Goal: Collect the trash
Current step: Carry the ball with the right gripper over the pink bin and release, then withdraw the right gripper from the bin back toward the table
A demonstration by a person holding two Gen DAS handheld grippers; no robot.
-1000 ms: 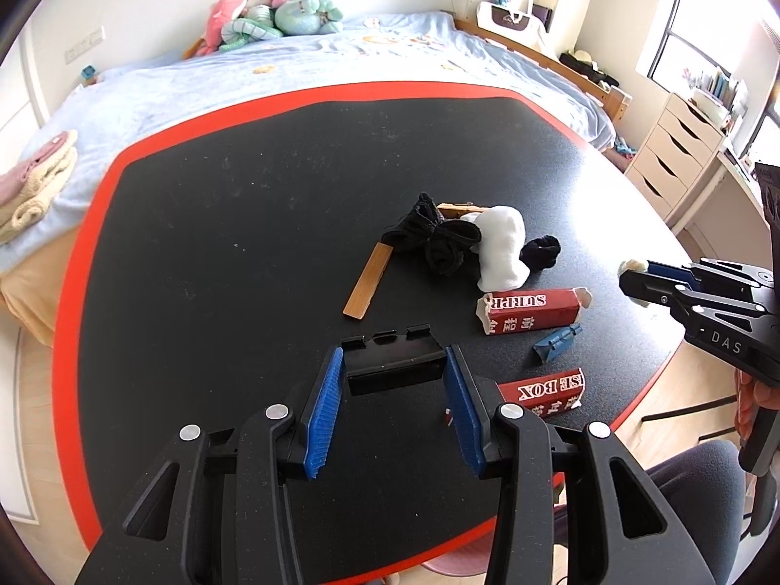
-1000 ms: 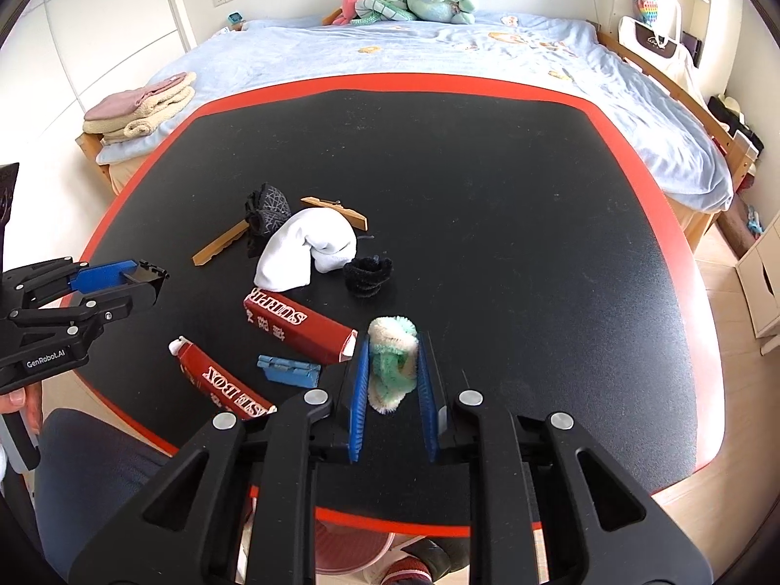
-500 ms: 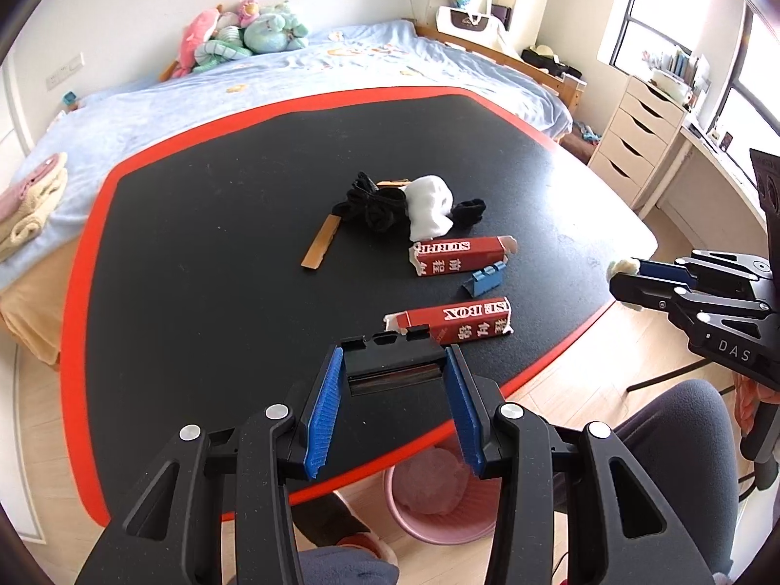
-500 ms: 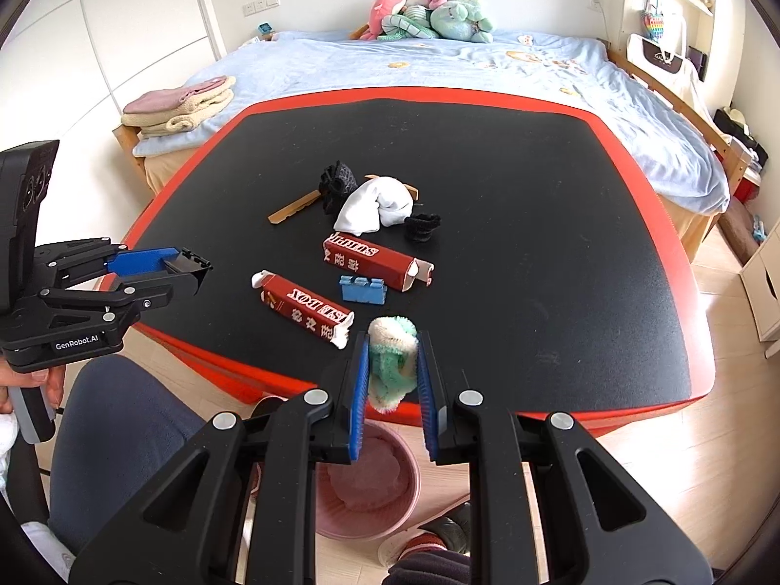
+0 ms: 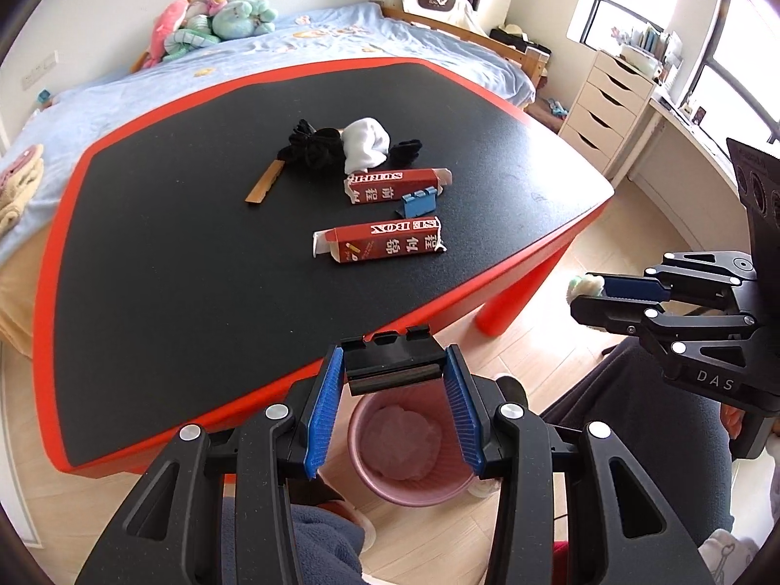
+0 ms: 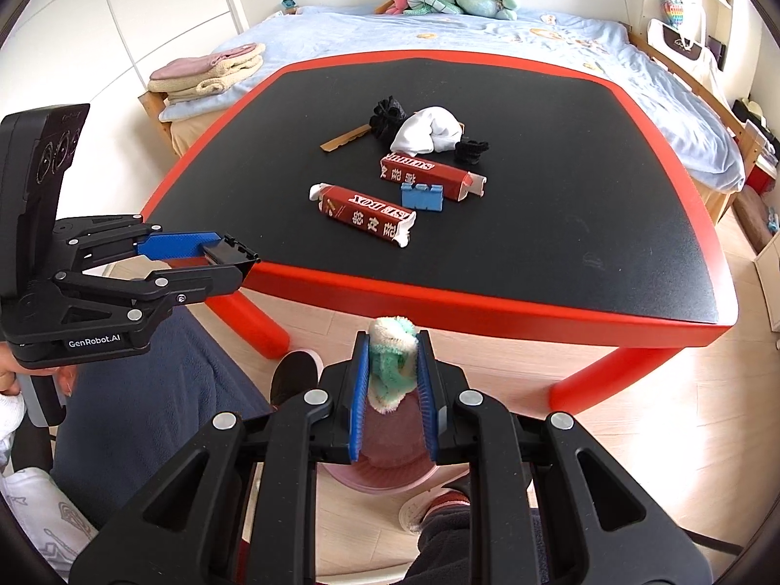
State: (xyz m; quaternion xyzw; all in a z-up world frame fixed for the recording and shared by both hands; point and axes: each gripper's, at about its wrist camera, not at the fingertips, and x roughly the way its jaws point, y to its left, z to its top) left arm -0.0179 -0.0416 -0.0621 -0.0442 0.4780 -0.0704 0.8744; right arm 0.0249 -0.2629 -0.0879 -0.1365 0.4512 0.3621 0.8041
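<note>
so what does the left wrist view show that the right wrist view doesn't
Only the left wrist view: the drawers by the window, the bin's inside, and the black piece across the left tongs. Only the right wrist view: folded towels and the wardrobe. Both: table, two red boxes, blue clip, socks, and the fluffy wad in the right tongs.

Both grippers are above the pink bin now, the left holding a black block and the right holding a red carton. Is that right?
Not quite. The right gripper holds a fluffy green-and-white wad, not a red carton, as the right wrist view shows. Both red cartons lie on the table. The left gripper does hold the black block over the pink bin.
</note>
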